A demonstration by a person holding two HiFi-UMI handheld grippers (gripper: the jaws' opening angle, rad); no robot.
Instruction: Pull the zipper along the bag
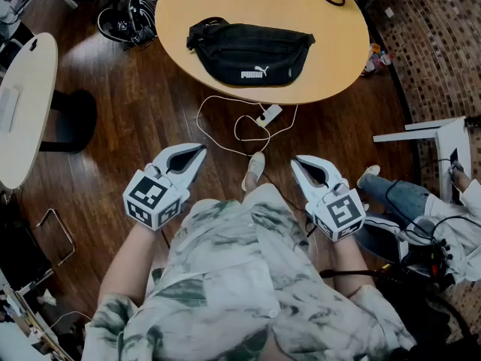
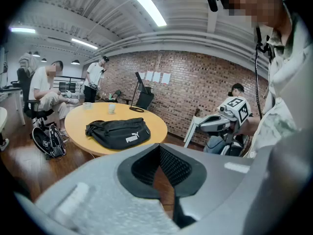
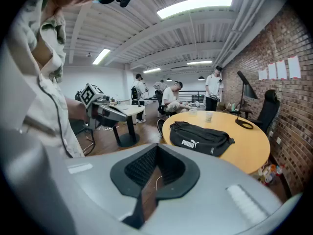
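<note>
On round table (image 1: 331, 59), black bag (image 1: 252, 51); white power strip (image 1: 268, 114) on floor (image 1: 135, 119)

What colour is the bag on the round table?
The bag is black with a white logo; clearest in head view.

Both grippers are held out low in front of the body, level with each other and well apart, each tipped forward and somewhat downward. The left gripper (image 1: 197, 155) is seen with its jaws brought together at the tips, nothing caught between them. The right gripper (image 1: 297, 164) is likewise closed and empty. The left forearm (image 1: 128, 265) and right forearm (image 1: 350, 265) are kept bent beside the torso.
</note>
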